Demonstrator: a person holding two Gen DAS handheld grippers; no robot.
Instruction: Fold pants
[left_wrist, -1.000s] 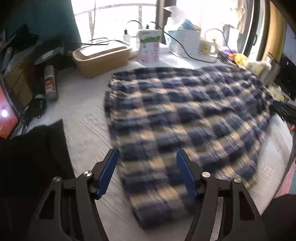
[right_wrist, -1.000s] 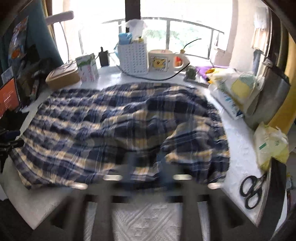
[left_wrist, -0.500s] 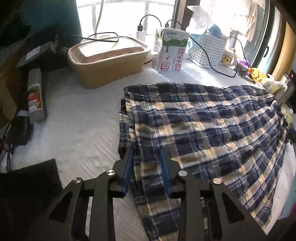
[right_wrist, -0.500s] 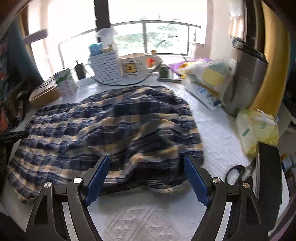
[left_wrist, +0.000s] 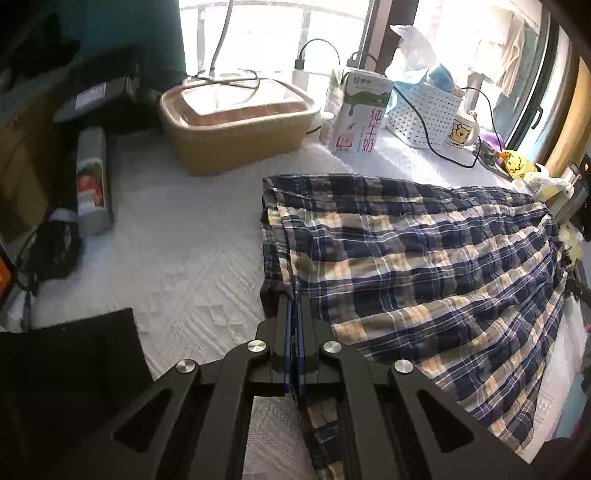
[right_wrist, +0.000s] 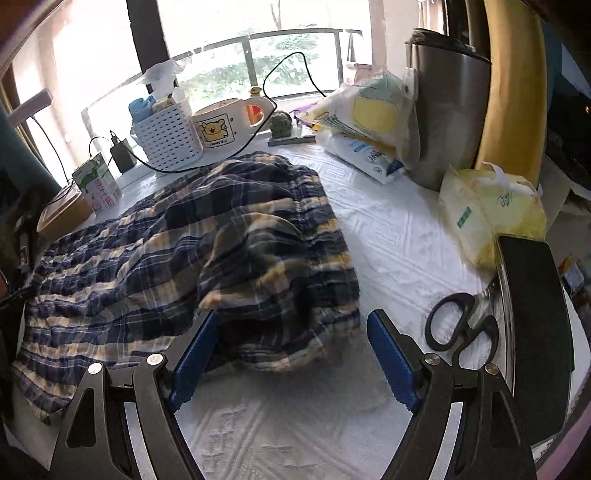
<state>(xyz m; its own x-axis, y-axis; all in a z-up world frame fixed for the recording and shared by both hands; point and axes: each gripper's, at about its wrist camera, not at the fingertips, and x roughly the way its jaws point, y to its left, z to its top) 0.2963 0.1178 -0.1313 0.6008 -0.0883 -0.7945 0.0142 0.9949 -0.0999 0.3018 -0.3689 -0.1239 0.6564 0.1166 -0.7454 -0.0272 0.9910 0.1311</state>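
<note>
Navy, white and tan plaid pants (left_wrist: 424, 266) lie spread over a white textured tabletop (left_wrist: 177, 251). My left gripper (left_wrist: 294, 295) is shut on the hem edge of the pants at their left end, blue pads pinching a fold of cloth. In the right wrist view the same pants (right_wrist: 221, 236) bunch up at the waistband end. There my right gripper (right_wrist: 291, 321) stands open, its blue fingers (right_wrist: 389, 354) straddling the near corner of the waistband without pressing it.
A tan lidded box (left_wrist: 236, 122), a milk carton (left_wrist: 356, 110), a white basket (left_wrist: 424, 110) and a mug (left_wrist: 460, 133) line the back. Black scissors (right_wrist: 458, 325), yellow bags (right_wrist: 491, 210) and a steel canister (right_wrist: 447, 122) crowd the right side. A can (left_wrist: 92, 181) lies far left.
My left gripper moved onto the pants' hem and its jaws shut on the cloth. My right gripper slid closer to the waistband corner, rolling a little, and stayed open.
</note>
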